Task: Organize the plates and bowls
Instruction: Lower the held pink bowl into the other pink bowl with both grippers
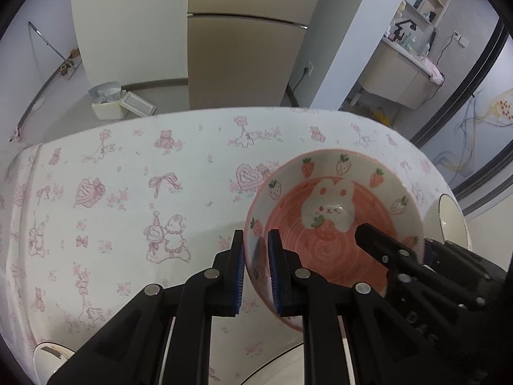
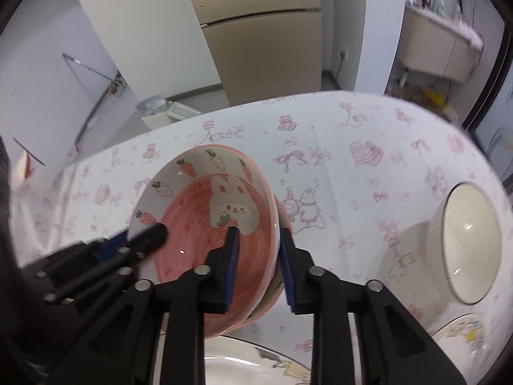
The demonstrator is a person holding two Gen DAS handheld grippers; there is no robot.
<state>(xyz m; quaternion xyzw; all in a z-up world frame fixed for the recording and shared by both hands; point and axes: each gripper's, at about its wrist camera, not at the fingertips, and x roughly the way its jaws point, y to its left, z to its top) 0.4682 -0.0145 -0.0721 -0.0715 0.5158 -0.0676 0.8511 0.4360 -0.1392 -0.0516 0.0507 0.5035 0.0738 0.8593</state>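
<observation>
A pink bowl with a rabbit and strawberries (image 1: 333, 224) is held above the table by both grippers. My left gripper (image 1: 257, 272) is shut on its left rim. My right gripper (image 2: 258, 266) is shut on its right rim; it also shows in the left wrist view (image 1: 394, 250), and the left gripper shows in the right wrist view (image 2: 138, 240). The bowl (image 2: 205, 231) is tilted toward the cameras. A cream bowl (image 2: 468, 243) stands on the table at the right, also at the right edge of the left wrist view (image 1: 449, 221). A white plate (image 2: 243, 359) lies under the held bowl.
The table has a white cloth with pink prints (image 1: 128, 192). A plate with a cartoon print (image 2: 465, 333) lies at the lower right. Another dish rim (image 1: 48, 356) is at the lower left. A fridge (image 1: 250, 32) and a bin (image 1: 107, 102) stand beyond the table.
</observation>
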